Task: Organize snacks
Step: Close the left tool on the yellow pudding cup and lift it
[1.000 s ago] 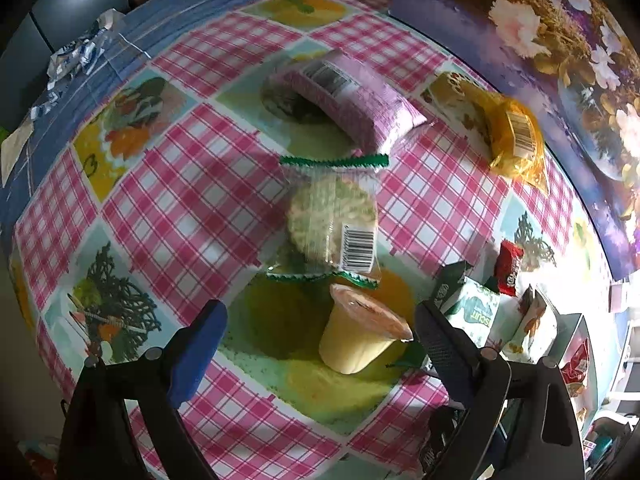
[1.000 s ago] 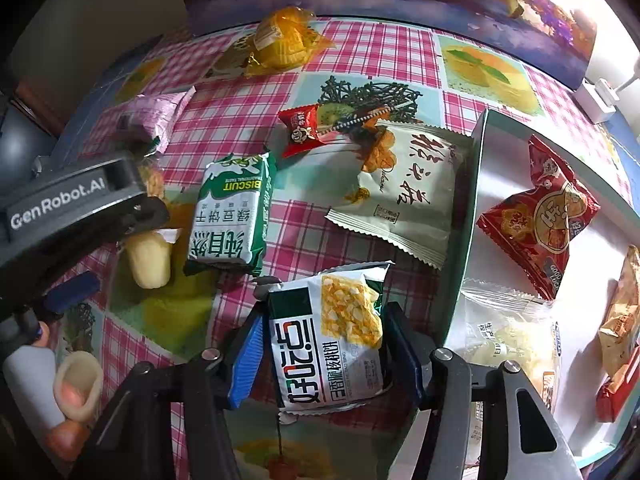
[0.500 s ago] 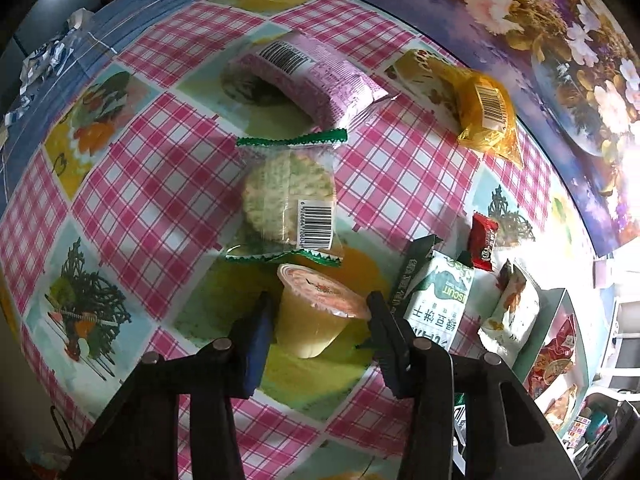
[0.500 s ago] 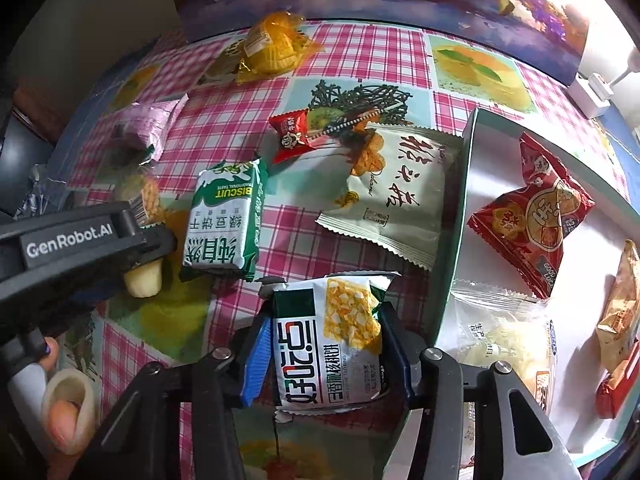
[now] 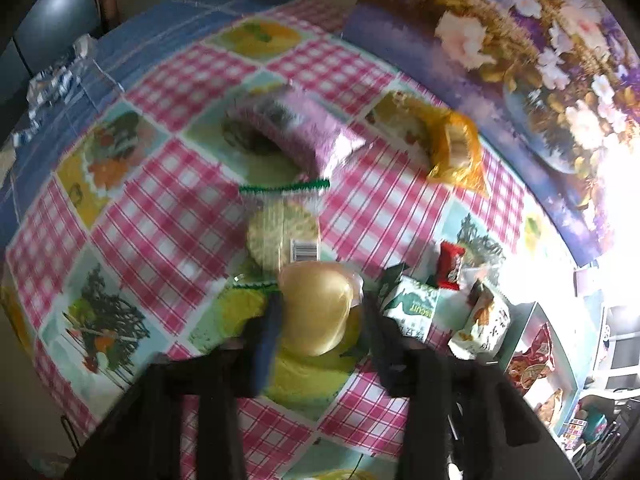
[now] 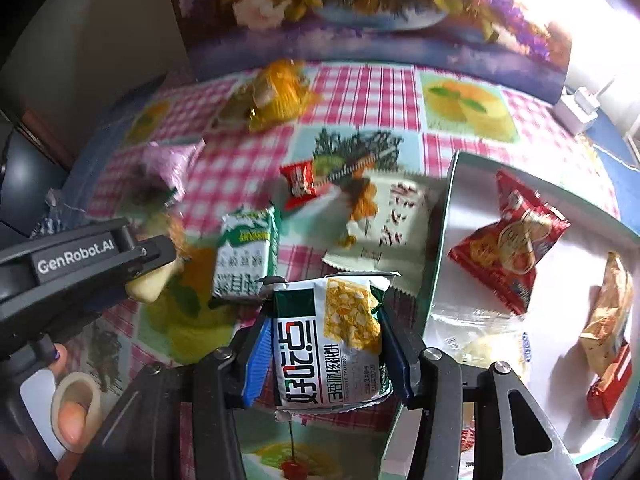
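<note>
**Camera setup: two wrist fisheyes**

Left wrist view looks steeply down at the checked tablecloth (image 5: 168, 216), close. Right wrist view faces the floral backdrop (image 6: 360, 20), low and close. Both share the green biscuit pack (image 5: 412, 306) (image 6: 244, 260) and the orange packet (image 5: 456, 152) (image 6: 280, 92).

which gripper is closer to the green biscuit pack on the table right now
Left. The left gripper, shut on the pudding cup, sits right beside the green biscuit pack. The right gripper holds a corn snack pack slightly farther off.
</note>
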`<action>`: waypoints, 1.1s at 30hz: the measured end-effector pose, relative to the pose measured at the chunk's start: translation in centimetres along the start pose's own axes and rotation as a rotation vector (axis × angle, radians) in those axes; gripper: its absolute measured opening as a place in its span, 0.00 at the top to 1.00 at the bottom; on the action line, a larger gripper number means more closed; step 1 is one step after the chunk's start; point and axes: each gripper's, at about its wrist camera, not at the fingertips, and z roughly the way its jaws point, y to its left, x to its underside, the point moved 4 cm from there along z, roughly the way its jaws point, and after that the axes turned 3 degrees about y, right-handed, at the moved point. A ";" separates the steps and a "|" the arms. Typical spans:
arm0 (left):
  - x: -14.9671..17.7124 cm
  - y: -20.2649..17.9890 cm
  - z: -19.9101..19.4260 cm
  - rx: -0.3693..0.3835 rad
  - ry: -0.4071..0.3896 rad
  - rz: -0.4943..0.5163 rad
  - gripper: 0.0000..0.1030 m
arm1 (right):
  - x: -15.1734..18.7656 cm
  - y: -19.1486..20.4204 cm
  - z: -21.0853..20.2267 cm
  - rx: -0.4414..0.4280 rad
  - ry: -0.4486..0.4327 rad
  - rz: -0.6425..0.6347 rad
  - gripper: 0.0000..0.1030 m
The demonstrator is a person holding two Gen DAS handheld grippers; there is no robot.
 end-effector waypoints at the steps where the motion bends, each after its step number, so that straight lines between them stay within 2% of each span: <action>1: -0.1 0.1 -0.3 0.005 -0.008 0.003 0.75 | -0.1 0.1 -0.2 -0.002 -0.007 0.001 0.49; 5: -0.2 0.1 -1.1 0.014 -0.032 0.014 0.75 | -0.3 0.1 -1.0 -0.007 -0.027 0.000 0.49; 10: -0.6 1.7 -0.1 0.050 0.003 -0.079 0.73 | -0.1 -0.2 -0.7 -0.007 -0.013 0.017 0.49; 12: -0.6 2.2 0.4 0.040 0.011 -0.108 0.62 | 0.0 -0.4 -0.4 -0.005 -0.004 0.024 0.49; 13: -0.7 2.4 0.6 0.048 0.019 -0.123 0.47 | 0.0 -0.5 -0.2 -0.005 0.001 0.029 0.49; 14: -0.7 2.5 0.7 0.058 0.022 -0.131 0.37 | 0.1 -0.6 0.1 -0.006 0.006 0.034 0.49; 15: -0.6 2.4 0.8 0.070 0.025 -0.136 0.37 | 0.1 -0.7 0.3 -0.007 0.010 0.038 0.49; 24: 0.1 -0.5 3.1 0.022 0.079 0.000 0.37 | 0.6 -1.6 1.7 -0.021 0.053 0.078 0.49; 25: 0.2 -0.8 3.2 0.011 0.080 0.016 0.40 | 0.6 -1.6 1.7 -0.021 0.052 0.077 0.49; 26: 0.3 -1.0 3.3 0.000 0.079 0.033 0.53 | 0.6 -1.5 1.7 -0.020 0.051 0.075 0.49; 27: 0.3 -1.2 3.3 -0.009 0.077 0.046 0.59 | 0.6 -1.5 1.7 -0.019 0.051 0.074 0.49; 28: 0.4 -1.4 3.4 -0.009 0.076 0.056 0.69 | 0.6 -1.5 1.7 -0.019 0.051 0.074 0.49; 33: 0.4 -1.6 3.3 -0.020 0.071 0.076 0.70 | 0.5 -1.6 1.6 -0.023 0.054 0.079 0.49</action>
